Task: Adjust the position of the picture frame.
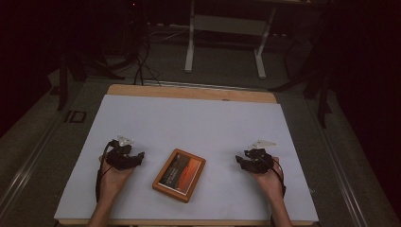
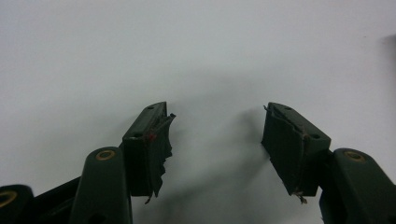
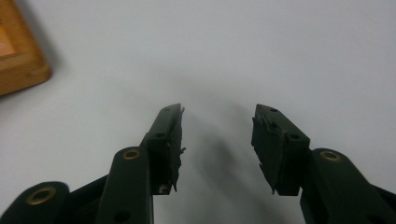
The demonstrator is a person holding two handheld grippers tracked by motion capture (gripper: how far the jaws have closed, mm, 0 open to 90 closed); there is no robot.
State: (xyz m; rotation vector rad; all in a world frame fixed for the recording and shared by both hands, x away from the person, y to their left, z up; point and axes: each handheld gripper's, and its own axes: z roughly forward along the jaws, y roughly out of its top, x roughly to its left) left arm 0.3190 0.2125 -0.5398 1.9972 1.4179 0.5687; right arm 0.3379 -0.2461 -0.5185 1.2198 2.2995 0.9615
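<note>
So far nothing grasped. Wooden picture frame [image 1: 179,175] lies flat, near-centre of white tabletop [image 1: 189,123], untouched. Left tongs [image 1: 134,158] spread, empty, left of frame. Right tongs [image 1: 242,161] spread, empty, right of frame. Reach, grip, whole handling likely ahead.

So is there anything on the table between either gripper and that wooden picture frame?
Nothing visible. The picture frame lies flat between the left gripper and right gripper, with bare white table on both sides. Both grippers are open.
</note>
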